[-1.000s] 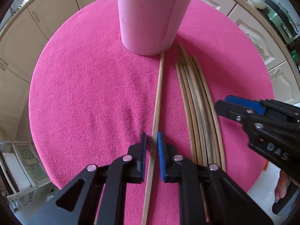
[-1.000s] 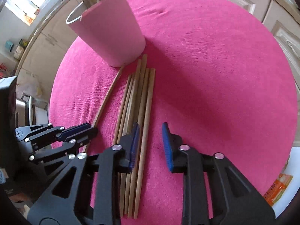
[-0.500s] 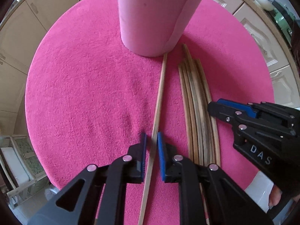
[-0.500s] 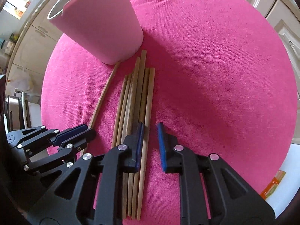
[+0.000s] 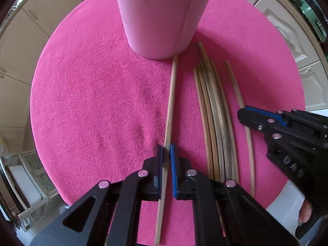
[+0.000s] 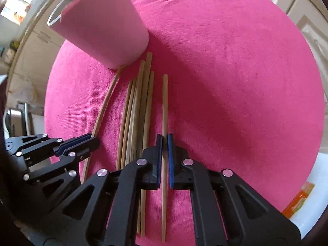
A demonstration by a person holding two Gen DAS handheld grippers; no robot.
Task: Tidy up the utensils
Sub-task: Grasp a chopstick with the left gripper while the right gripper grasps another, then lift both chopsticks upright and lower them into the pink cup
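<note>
A pink cup (image 5: 160, 16) (image 6: 102, 30) stands at the far side of the round table under a pink cloth (image 5: 92, 102) (image 6: 235, 82). A bundle of wooden chopsticks (image 5: 215, 112) (image 6: 139, 106) lies in front of it. To its left lies a single chopstick (image 5: 171, 94) (image 6: 104, 106); my left gripper (image 5: 167, 151) (image 6: 90, 141) points down at it, its jaws closing with the pads pressed on the stick. My right gripper (image 6: 165, 141) (image 5: 244, 112) has its jaws closing on another chopstick (image 6: 165, 102) (image 5: 235, 86), apart from the bundle on the right.
Cream cabinet doors (image 5: 287, 26) ring the table. A white wire rack (image 5: 24, 184) stands on the floor at the left. An orange packet (image 6: 297, 201) lies on a white surface beyond the cloth's near right edge. A fingertip (image 5: 305, 213) shows behind the right gripper.
Both grippers went from slightly open around their sticks to pressed on them. The right one's chopstick now lies apart from the bundle, shifted right. The left view has slid slightly.
</note>
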